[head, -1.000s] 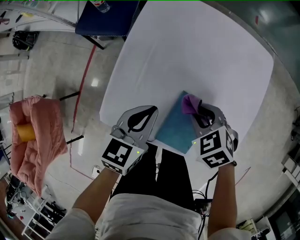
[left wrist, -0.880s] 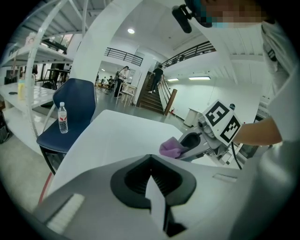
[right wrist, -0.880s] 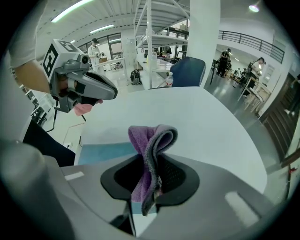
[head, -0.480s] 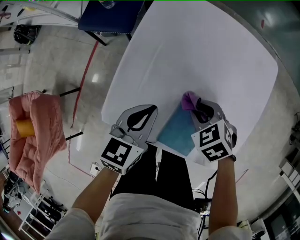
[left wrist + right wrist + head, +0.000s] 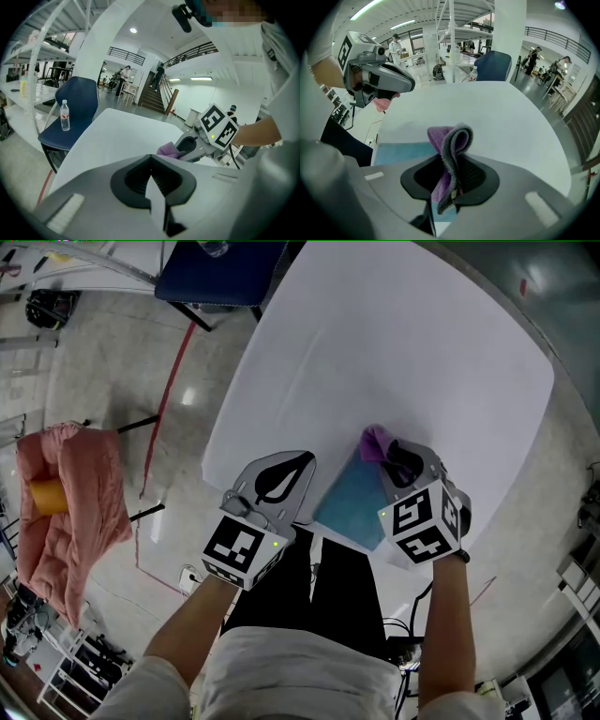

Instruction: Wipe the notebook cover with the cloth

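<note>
Right claw [image 5: 395, 458] with cloth [image 5: 375, 440] at notebook [image 5: 349, 502] far corner (open table [image 5: 394, 334] beyond)

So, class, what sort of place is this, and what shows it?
Probably a big open workshop or lab hall: a staircase and balcony railing, metal shelving, and a white worktable.

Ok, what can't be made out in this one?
Notebook: head view, part of it lies under the right gripper.
Cloth touching the cover or not: right gripper view, the gripper's own body hides the contact.
Bottle label: left gripper view, too small; head view, cut off by the top edge.
</note>
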